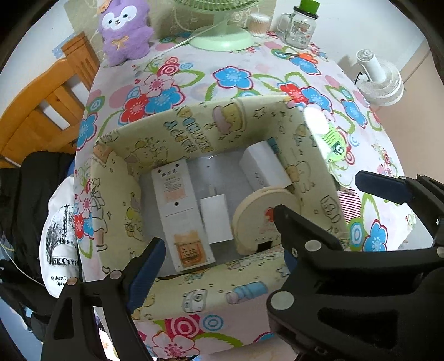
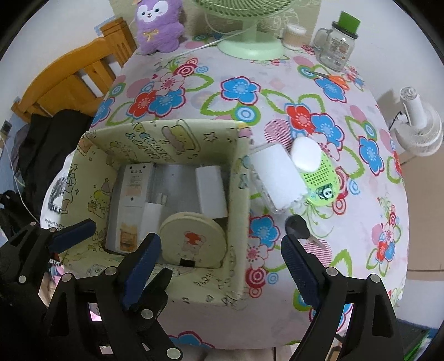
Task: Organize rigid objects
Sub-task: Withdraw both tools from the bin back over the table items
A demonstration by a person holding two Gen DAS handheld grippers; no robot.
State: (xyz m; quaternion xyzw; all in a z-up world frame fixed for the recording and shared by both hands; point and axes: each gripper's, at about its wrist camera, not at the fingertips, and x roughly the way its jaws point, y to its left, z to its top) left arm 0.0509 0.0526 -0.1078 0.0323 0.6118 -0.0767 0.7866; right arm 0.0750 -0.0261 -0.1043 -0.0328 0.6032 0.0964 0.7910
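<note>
A floral tablecloth [image 2: 277,83] covers the table. Nearest, the left gripper [image 1: 219,255] and right gripper [image 2: 222,263] both hang wide open and empty over the yellow box's [image 2: 238,222] near wall. Inside the box lie a round tin [image 2: 191,241], a charger [image 1: 216,219] and white cartons. Just right of the box sit a key [image 2: 298,226], a clear case [image 2: 277,177] and a green speaker [image 2: 322,177]. Farther back stand a plush [image 2: 159,25], fan [image 2: 249,41] and jar [image 2: 335,47].
</note>
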